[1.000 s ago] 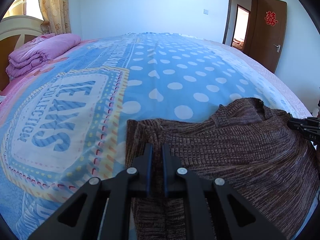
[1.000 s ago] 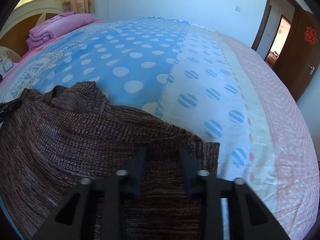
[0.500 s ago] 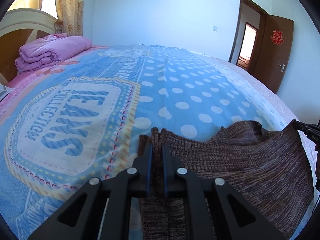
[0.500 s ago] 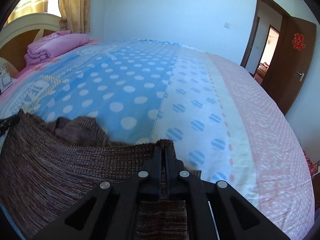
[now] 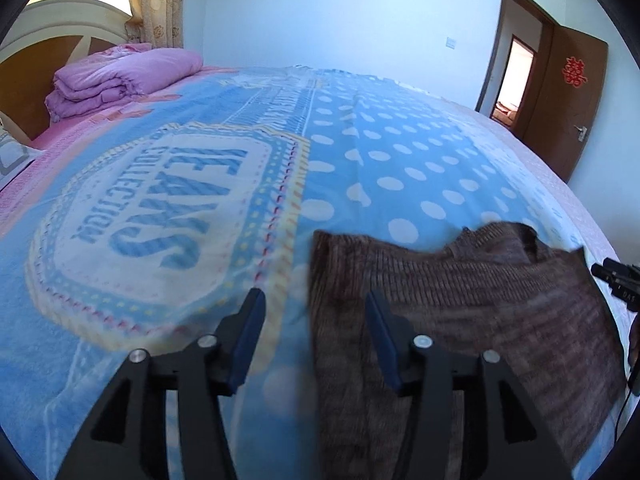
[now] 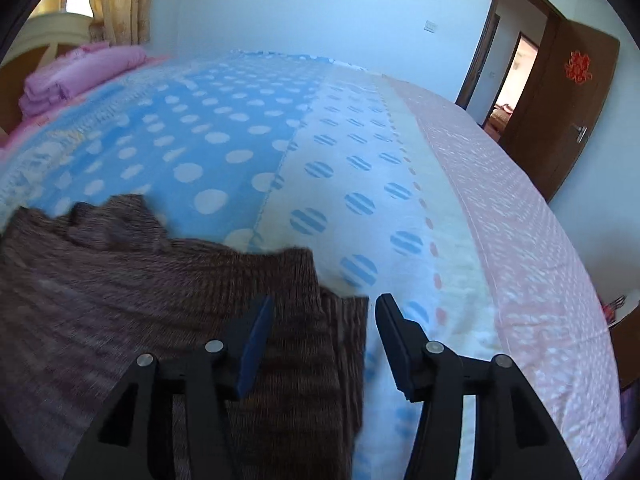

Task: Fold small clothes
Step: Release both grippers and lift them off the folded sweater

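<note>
A brown knitted sweater (image 5: 472, 304) lies on the bed, blurred with motion. My left gripper (image 5: 316, 300) hangs over its left edge, jaws opening, pads apart and not pressing the knit. In the right wrist view the same sweater (image 6: 152, 292) fills the lower left. My right gripper (image 6: 324, 308) stands over the sweater's right corner, jaws opening, with cloth below the gap but free of the pads. The tip of the right gripper (image 5: 612, 276) shows at the right edge of the left wrist view.
The bed (image 5: 400, 168) carries a blue dotted cover with a large printed emblem (image 5: 160, 216) and a pink strip (image 6: 500, 200) on the right. A folded pink quilt (image 5: 120, 76) lies by the headboard. A brown door (image 6: 568, 92) stands open at the far right.
Both grippers held sweater corners shut half a second ago; both have now opened and let go. The sweater has dropped onto the bed, and both views have lifted slightly.
</note>
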Demonstrator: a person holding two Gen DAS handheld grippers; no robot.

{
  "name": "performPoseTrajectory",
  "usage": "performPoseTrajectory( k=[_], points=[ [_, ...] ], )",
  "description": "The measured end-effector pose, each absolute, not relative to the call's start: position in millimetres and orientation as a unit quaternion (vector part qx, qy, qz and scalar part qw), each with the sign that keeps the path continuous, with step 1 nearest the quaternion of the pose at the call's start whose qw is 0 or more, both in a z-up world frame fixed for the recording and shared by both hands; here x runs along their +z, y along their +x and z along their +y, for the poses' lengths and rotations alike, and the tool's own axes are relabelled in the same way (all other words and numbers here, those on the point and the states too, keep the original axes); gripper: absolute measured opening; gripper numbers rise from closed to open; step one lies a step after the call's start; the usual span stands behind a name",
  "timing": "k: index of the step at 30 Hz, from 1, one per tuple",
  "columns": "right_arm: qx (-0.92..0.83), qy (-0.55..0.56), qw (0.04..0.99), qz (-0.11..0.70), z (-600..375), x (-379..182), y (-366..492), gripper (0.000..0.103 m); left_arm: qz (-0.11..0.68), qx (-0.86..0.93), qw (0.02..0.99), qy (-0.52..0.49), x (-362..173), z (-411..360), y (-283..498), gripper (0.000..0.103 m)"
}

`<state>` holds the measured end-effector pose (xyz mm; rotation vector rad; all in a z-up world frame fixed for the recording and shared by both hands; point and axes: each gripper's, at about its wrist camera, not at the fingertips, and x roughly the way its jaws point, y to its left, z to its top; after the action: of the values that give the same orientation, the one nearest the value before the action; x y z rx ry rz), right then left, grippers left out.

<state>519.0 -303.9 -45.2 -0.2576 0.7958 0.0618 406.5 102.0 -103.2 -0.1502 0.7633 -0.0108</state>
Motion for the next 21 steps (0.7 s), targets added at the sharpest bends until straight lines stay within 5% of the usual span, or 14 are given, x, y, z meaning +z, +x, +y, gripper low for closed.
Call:
performPoseTrajectory(
  k=[11, 21],
  points=[
    [0.083, -0.065, 0.896, 0.431, -344, -77, 389, 0.055, 0.409, -0.116, 0.904, -0.054, -120, 90, 284, 0.055],
    [0.085, 0.000, 0.902, 0.424, -354, -83, 369, 0.055, 0.421, -0.115, 0.899, -0.008, -117, 67, 277, 0.055]
  ],
)
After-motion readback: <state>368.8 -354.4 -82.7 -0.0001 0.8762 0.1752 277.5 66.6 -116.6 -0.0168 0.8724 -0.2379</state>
